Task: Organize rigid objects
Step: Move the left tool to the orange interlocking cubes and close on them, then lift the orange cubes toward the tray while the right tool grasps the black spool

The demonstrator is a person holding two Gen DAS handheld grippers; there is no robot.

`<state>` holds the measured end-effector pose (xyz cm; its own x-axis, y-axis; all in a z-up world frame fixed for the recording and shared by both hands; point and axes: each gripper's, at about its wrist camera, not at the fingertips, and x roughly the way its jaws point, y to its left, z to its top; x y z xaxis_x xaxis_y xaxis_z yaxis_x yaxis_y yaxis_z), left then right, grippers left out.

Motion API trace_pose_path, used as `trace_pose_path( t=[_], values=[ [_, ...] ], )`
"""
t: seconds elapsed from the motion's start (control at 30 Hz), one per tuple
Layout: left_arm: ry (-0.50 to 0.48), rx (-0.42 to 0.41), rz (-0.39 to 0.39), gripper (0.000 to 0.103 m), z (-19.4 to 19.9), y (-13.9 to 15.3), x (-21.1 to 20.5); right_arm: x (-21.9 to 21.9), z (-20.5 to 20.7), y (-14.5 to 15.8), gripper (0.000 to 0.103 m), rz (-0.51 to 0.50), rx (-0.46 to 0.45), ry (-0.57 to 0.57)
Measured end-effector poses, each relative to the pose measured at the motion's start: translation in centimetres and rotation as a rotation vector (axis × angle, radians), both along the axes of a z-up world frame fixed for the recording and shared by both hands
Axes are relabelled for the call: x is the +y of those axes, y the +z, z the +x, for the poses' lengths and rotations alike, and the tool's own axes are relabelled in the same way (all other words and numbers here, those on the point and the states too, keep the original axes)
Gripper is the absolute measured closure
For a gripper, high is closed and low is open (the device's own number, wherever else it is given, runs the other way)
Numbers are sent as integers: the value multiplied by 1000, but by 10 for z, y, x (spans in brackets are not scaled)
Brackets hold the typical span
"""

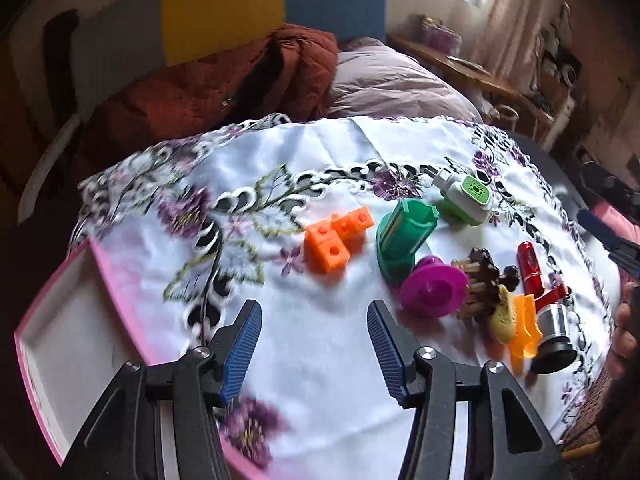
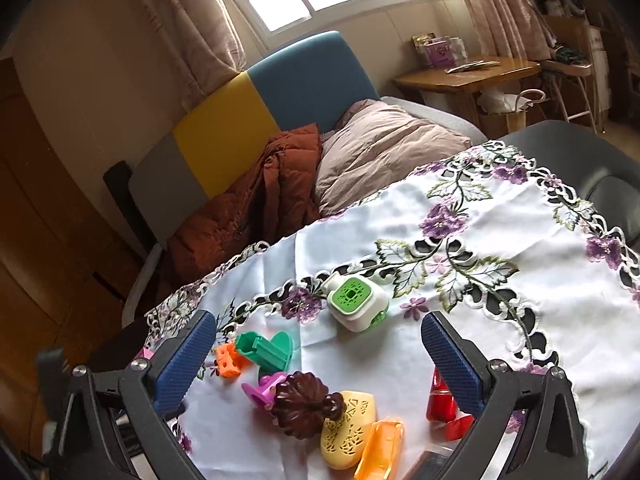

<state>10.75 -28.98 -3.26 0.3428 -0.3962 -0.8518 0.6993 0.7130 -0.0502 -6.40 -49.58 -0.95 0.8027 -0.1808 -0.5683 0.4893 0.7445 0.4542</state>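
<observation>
Small rigid objects lie clustered on a white embroidered tablecloth (image 1: 328, 152): orange blocks (image 1: 336, 242), a green plastic piece (image 1: 402, 240), a magenta knob (image 1: 434, 290), a white-and-green device (image 1: 464, 196), a brown brush (image 1: 480, 284), a yellow perforated piece (image 2: 348, 432), an orange clip (image 1: 524, 330), a red piece (image 1: 532, 268) and a silver-black cylinder (image 1: 554, 338). My left gripper (image 1: 314, 312) is open over bare cloth, left of the cluster. My right gripper (image 2: 320, 338) is open above the cluster, nothing between its pads.
A pink-rimmed white tray (image 1: 68, 332) sits at the table's left edge. Behind the table are a bed with a brown jacket (image 1: 224, 80) and a pink pillow (image 1: 392, 80). A person's hand (image 1: 624, 332) shows at the right edge.
</observation>
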Motion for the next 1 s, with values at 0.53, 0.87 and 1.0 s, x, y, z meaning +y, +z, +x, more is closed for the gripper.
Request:
trace_pose_path(
  t=[0.53, 0.87, 1.0],
  values=[
    [-210, -6, 145, 58, 53, -53, -78, -14, 2, -10, 0, 60, 28, -31],
    [-100, 69, -4, 62, 30, -38, -32, -26, -6, -12, 0, 72, 25, -94],
    [-72, 81, -86, 62, 3, -18, -3, -24, 3, -19, 0, 99, 57, -52]
  ],
)
